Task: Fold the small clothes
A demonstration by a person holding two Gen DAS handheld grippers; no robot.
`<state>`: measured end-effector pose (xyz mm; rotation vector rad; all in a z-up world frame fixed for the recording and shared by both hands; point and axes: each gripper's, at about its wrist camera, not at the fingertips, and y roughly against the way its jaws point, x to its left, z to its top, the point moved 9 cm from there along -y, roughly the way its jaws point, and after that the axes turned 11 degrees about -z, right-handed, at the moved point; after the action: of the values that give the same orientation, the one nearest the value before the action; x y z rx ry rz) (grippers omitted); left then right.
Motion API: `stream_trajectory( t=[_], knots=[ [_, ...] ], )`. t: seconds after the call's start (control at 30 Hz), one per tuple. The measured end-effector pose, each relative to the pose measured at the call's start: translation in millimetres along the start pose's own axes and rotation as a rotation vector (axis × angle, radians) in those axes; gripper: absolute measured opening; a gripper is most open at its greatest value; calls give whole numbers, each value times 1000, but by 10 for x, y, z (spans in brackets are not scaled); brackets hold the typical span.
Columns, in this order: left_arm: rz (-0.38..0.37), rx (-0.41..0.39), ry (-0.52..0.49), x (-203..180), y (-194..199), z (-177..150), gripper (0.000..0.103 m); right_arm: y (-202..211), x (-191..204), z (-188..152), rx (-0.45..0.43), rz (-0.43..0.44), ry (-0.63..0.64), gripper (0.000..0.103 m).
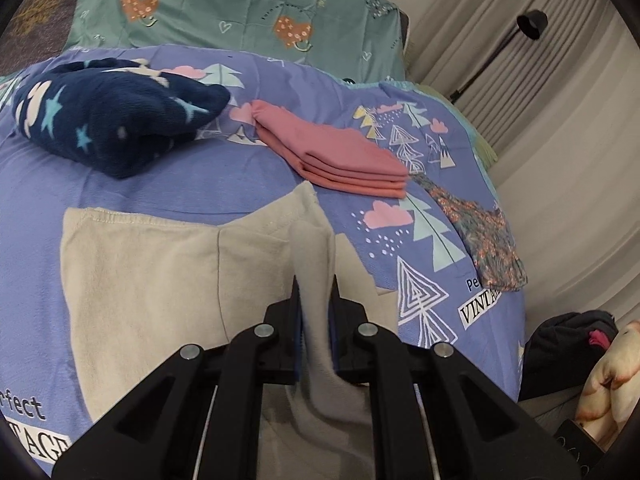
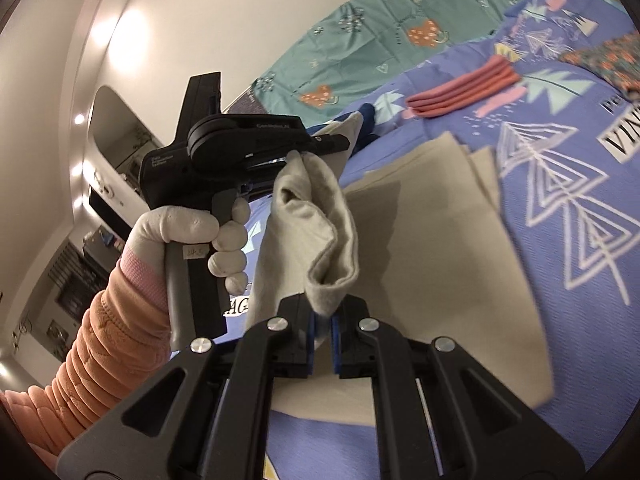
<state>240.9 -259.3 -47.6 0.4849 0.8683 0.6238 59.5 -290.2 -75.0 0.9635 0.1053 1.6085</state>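
My left gripper [image 1: 316, 292] is clamped on a raised fold of the beige garment [image 1: 160, 280], which lies spread on the near part of the purple bedspread [image 1: 200, 184]. At the near left edge of that bedspread I read "rfect" above a white label ending "TAGE" [image 1: 36, 446]. Toward the far left corner sits a bundled navy fleece with stars [image 1: 116, 116]. Near the middle lies a folded pink cloth [image 1: 340, 156], just beyond the beige garment's far corner. Right of it, by the right edge, a floral cloth [image 1: 484, 236] lies flat, partly covering printed writing: "Pe" and a white label reading "VINTA" [image 1: 480, 306]. Behind the bedspread is a teal pillow with orange hearts [image 1: 240, 4].

In the right wrist view, my gloved left hand [image 2: 208, 232] grips the left tool's handle, which carries small lettering I cannot read. My right gripper [image 2: 324, 320] is closed on another lifted edge of the same beige garment, its blue pads [image 2: 312, 336] pressing the cloth.
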Motion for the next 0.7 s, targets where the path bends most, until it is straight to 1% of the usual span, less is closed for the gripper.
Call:
stream_trajectory(
  t=[0.13, 0.3, 0.53, 0.7],
  knots=[
    [11, 26, -31, -144, -187, -46, 10, 59, -202, -4, 4, -9, -44, 6],
    [17, 60, -68, -311, -401, -130, 10, 145, -350, -38, 10, -8, -78, 6],
    [16, 66, -67, -472, -577, -162, 10, 240, -533, -20, 7, -3, -131, 6],
    [33, 94, -73, -455, -806, -240, 16, 222, -692, -96, 36, -26, -166, 6]
  ],
)
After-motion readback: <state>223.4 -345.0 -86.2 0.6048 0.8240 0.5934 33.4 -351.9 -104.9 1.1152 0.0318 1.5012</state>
